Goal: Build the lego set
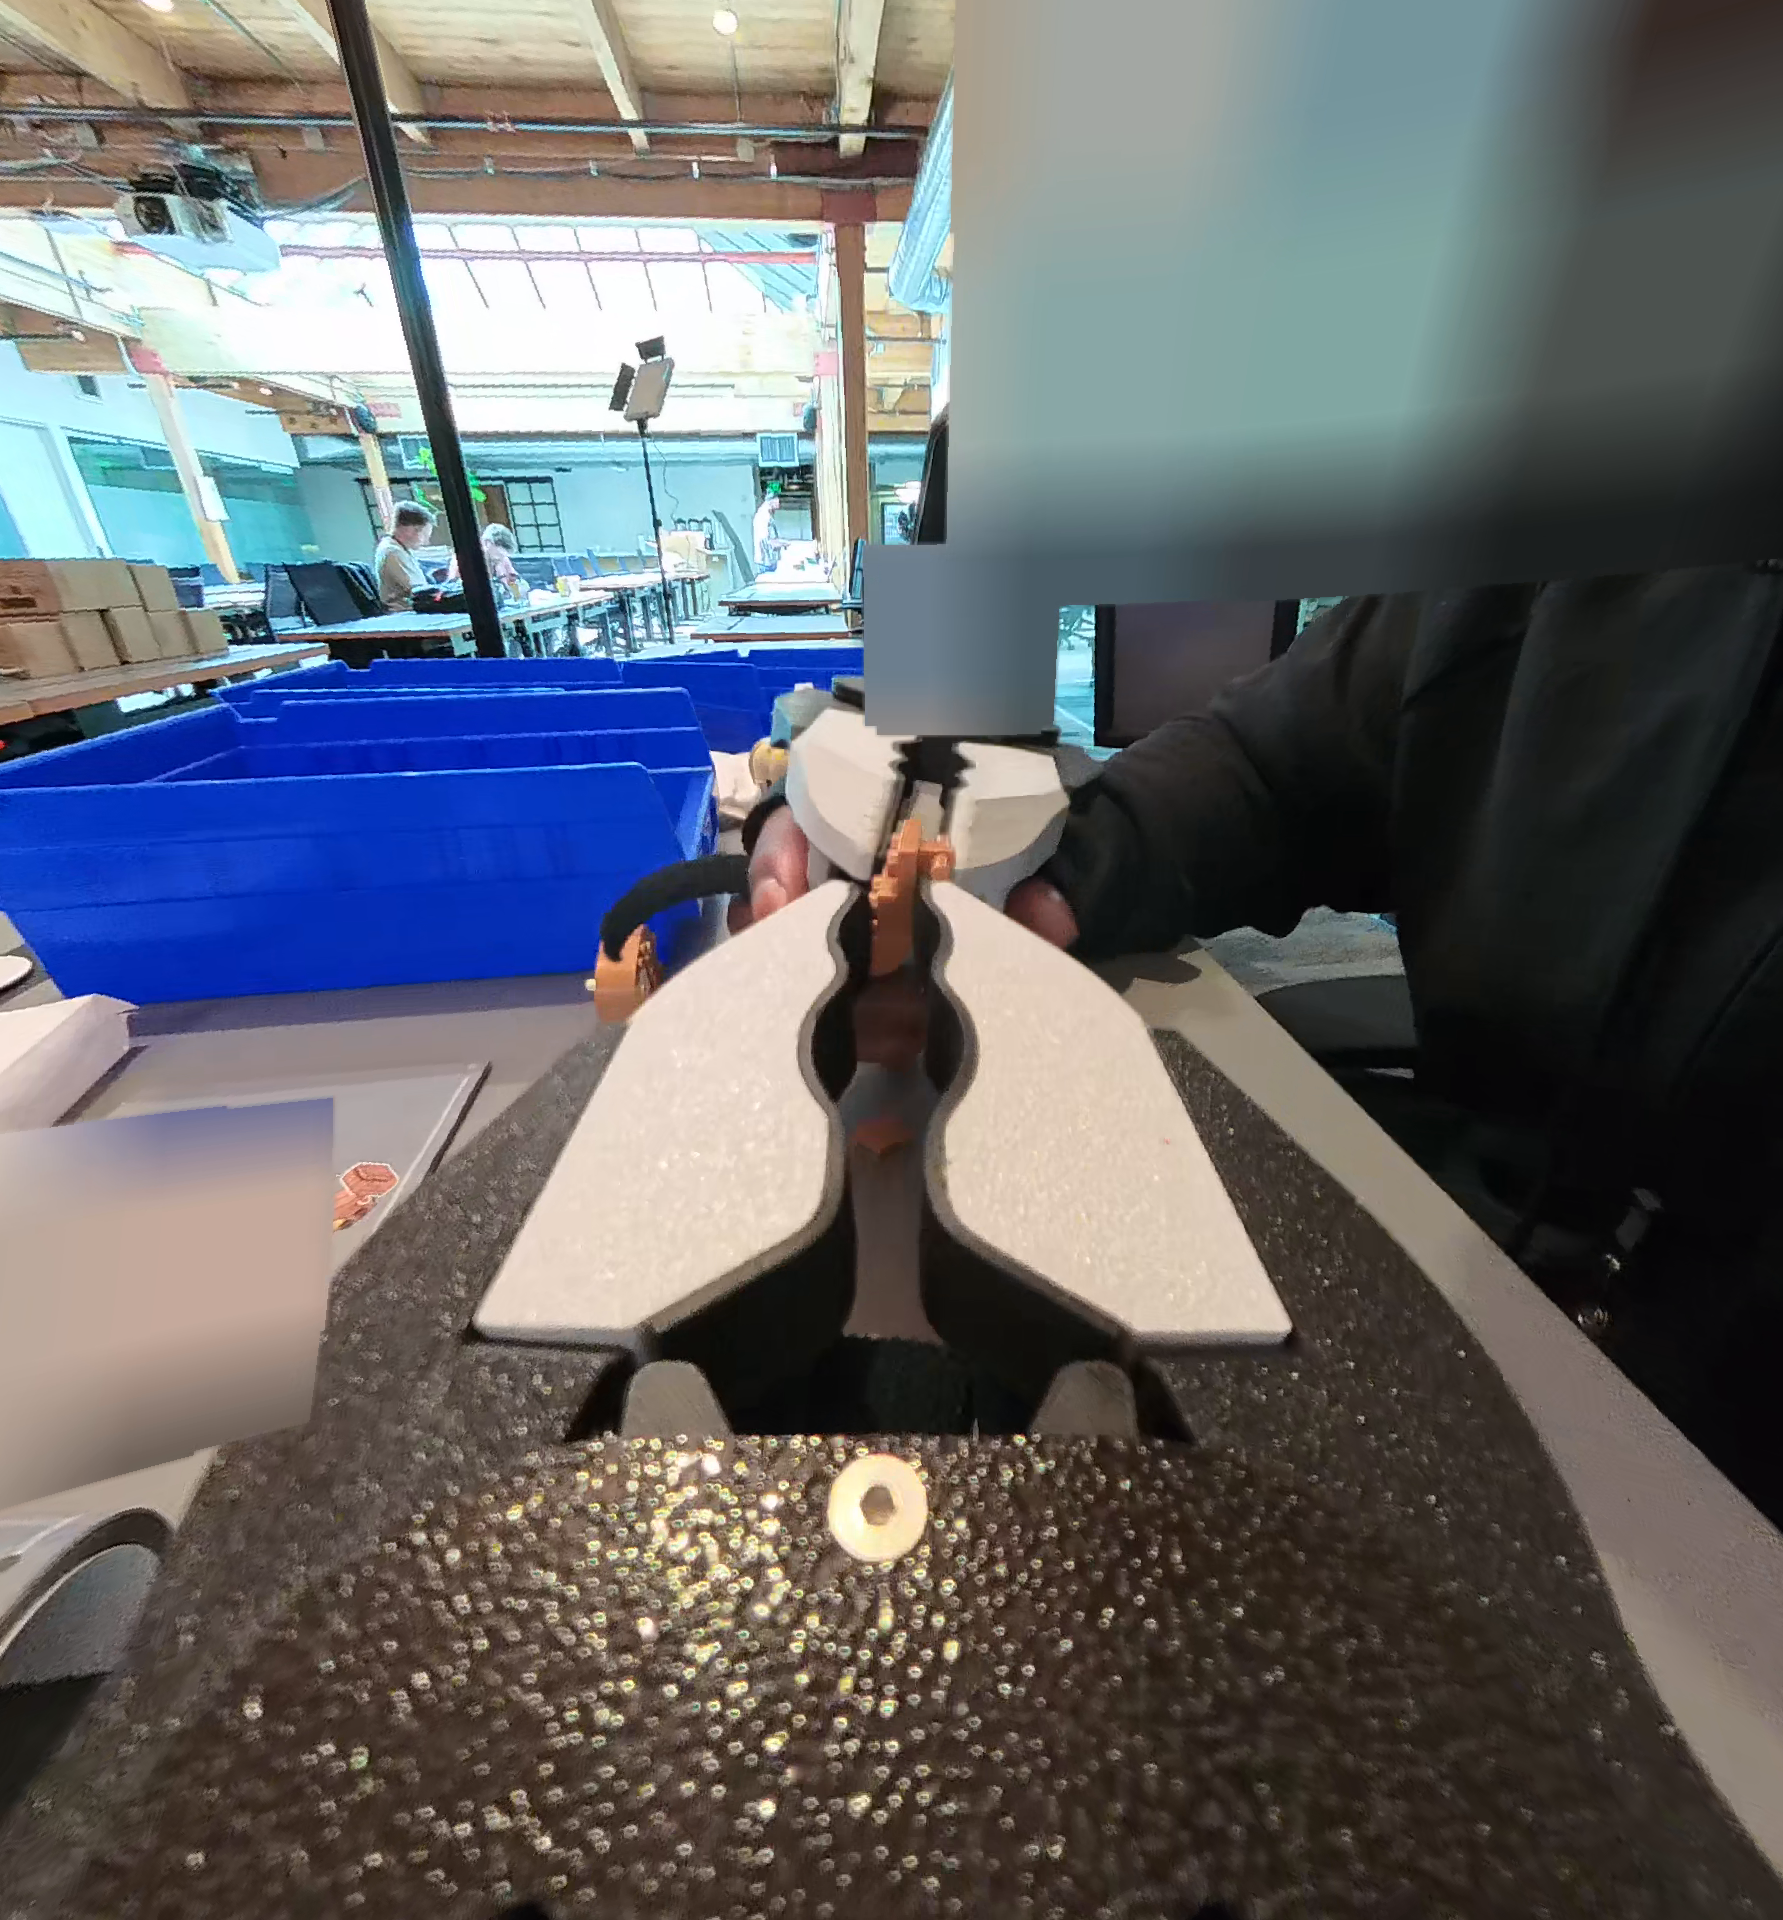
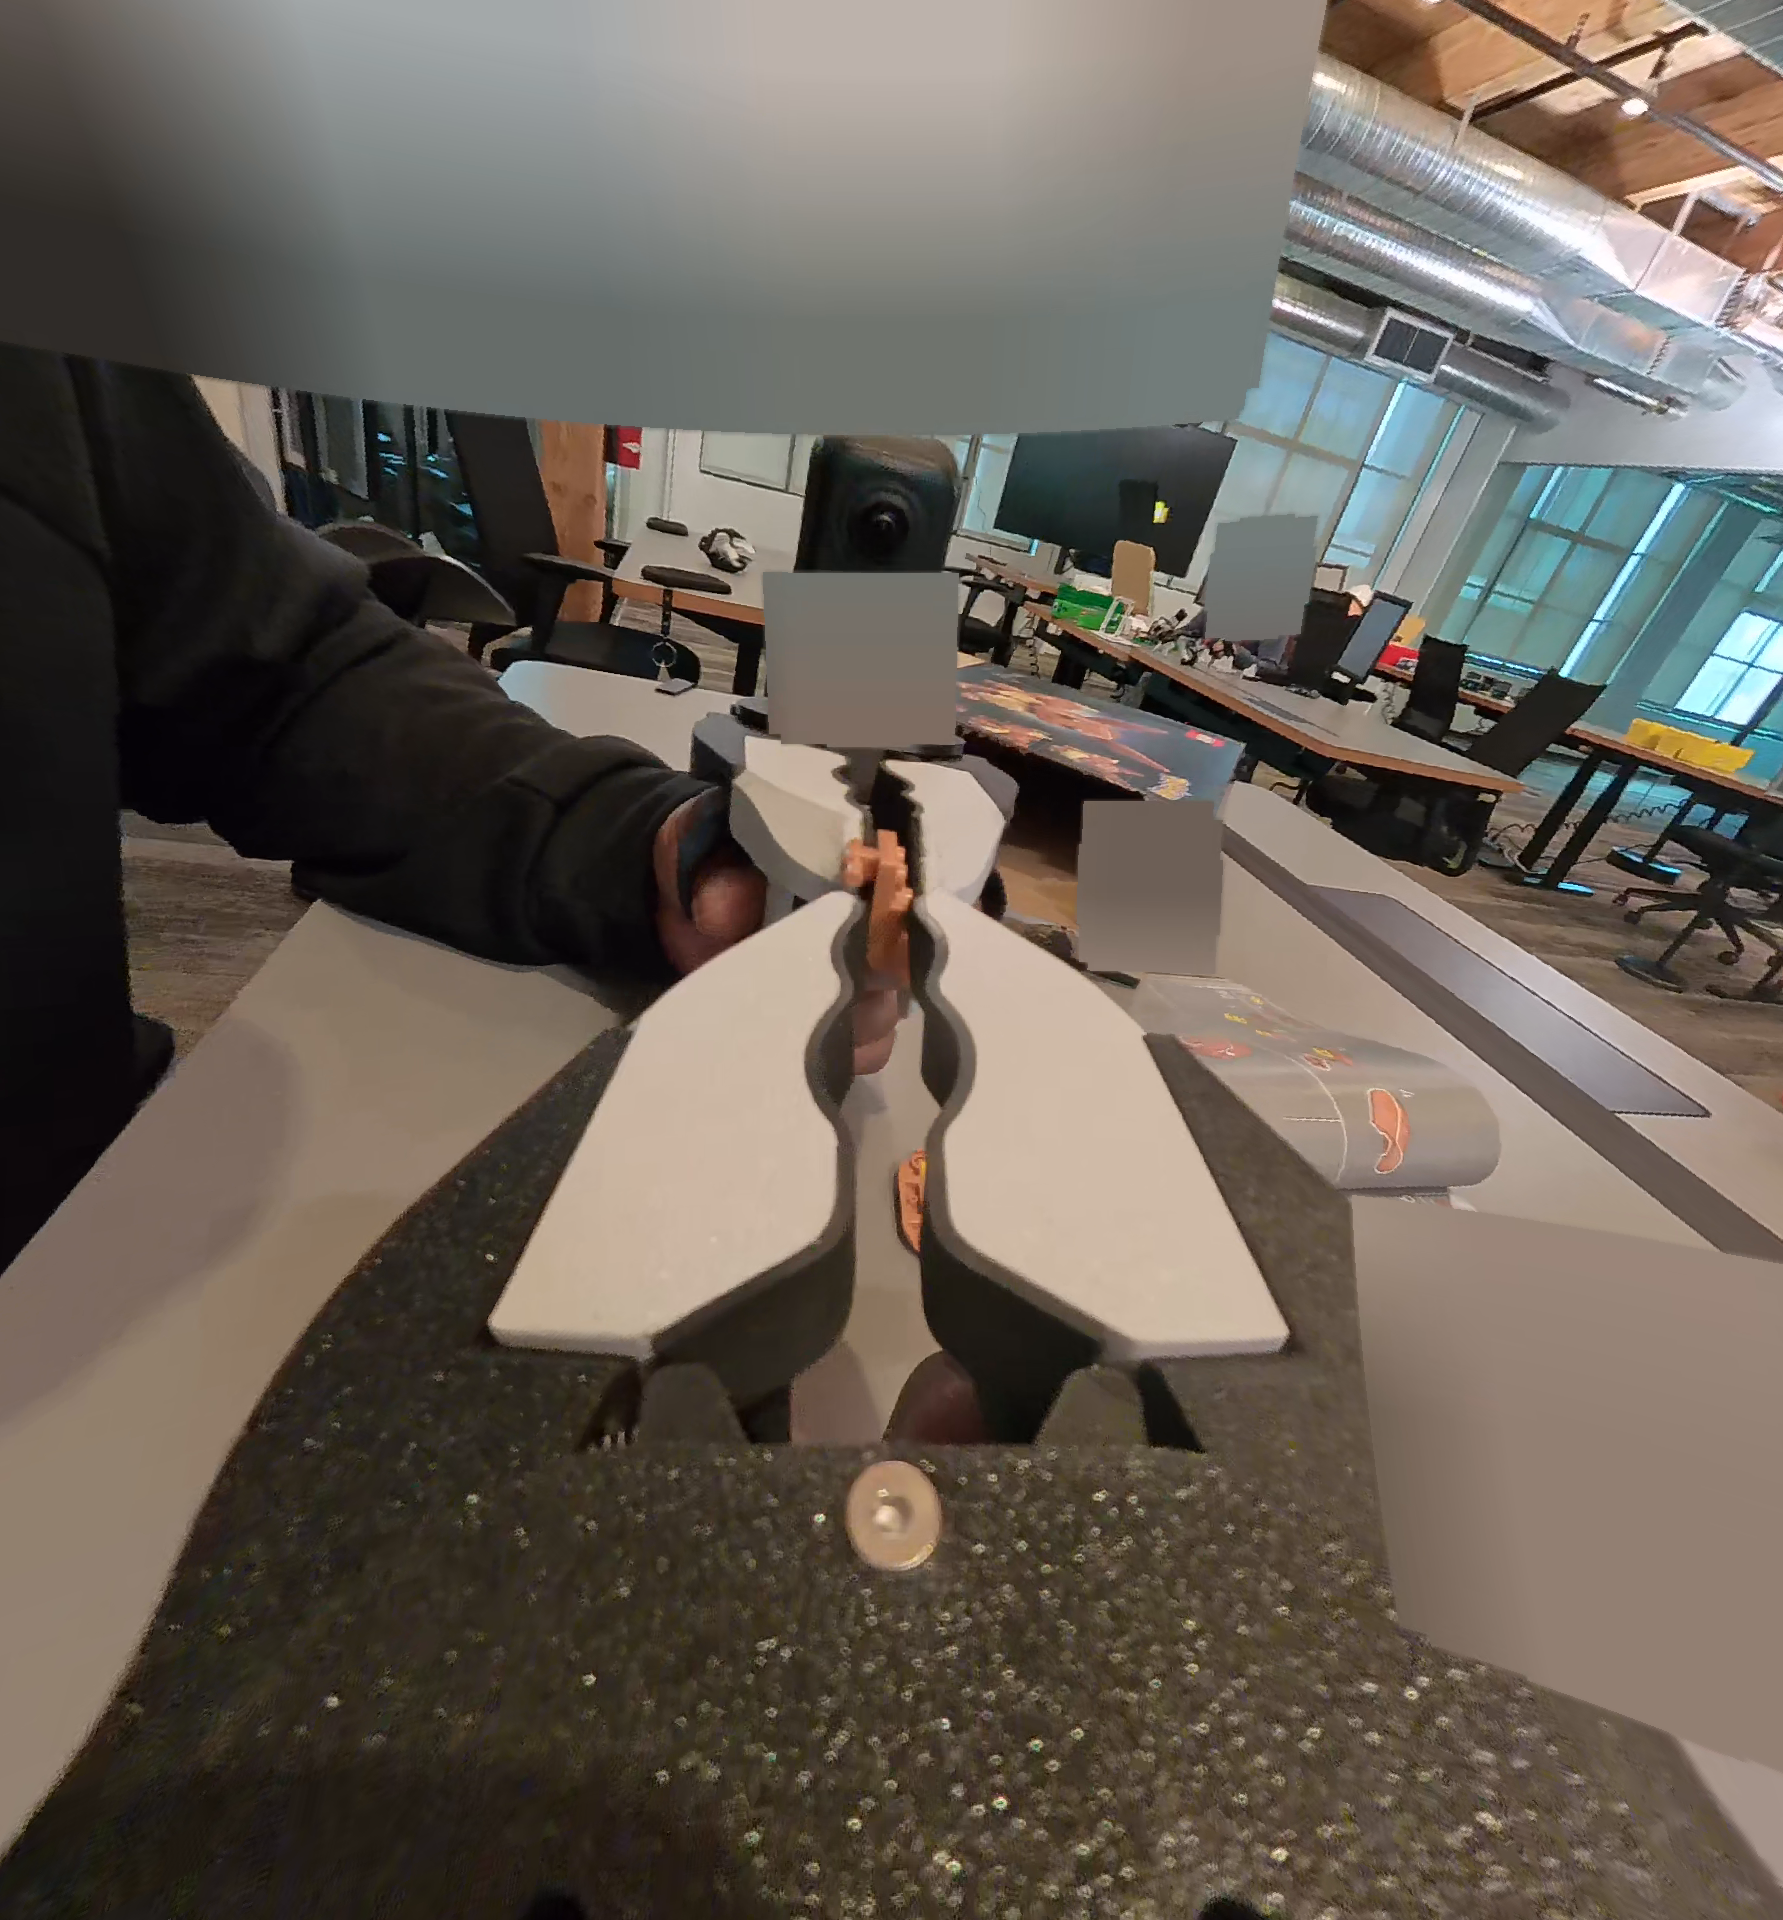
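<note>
Grey counter [image 2: 367, 1039] fills the foreground of an open office with timber beams, where we see blue bins [image 1: 347, 852] and a curled booklet [image 2: 1365, 1112]. Above it our left hand-held gripper [image 1: 892, 914] and right hand-held gripper [image 2: 882, 914] meet tip to tip, both pinching one orange brick piece [image 1: 897, 883].

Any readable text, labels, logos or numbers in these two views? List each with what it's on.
Nothing can be read clearly enough to quote.
Box behind the grippers: printed art and a small red logo, too small to read.
Curled booklet: tiny yellow marks beside its pictures, unreadable.
Cardboard boxes: dark marks, blurred.
Orange piece: no marking visible.
Several areas are masked over.
</note>
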